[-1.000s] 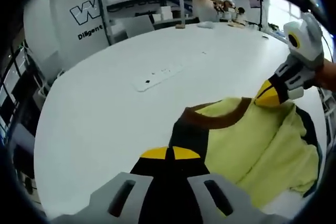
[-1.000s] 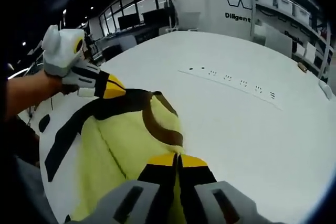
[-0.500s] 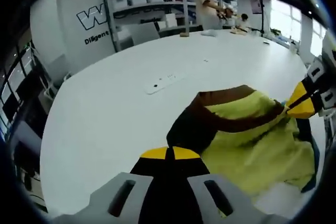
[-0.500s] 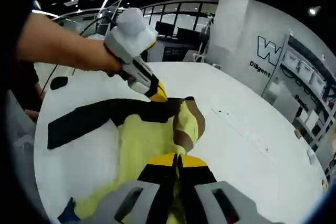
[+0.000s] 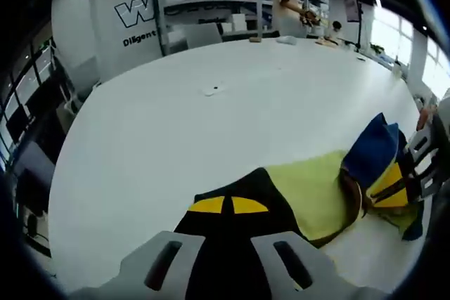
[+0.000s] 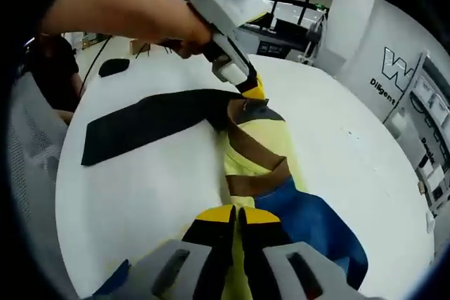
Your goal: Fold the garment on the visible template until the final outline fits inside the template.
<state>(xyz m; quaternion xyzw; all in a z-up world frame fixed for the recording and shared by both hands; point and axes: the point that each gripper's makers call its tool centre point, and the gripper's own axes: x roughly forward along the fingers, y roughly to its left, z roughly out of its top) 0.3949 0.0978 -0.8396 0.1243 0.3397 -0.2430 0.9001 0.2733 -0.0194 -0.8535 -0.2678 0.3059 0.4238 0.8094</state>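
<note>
Both tongs (image 6: 237,213) (image 6: 252,93) clamp the yellow garment (image 6: 254,151) beside the black template (image 6: 144,121).

I see a yellow garment (image 6: 254,147) with brown collar, black sleeve and blue panel on the white table (image 5: 176,124); my grippers' tips are yellow-and-black.

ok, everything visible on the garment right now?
The garment is soft knit-looking fabric: yellow-green body, brown collar band, a black sleeve spread flat, blue fabric near the right gripper. It lies crumpled and partly folded on the white table. The left gripper pinches it where the black sleeve meets the collar; the right gripper is shut on the yellow and blue fabric. No template outline can be made out.
</note>
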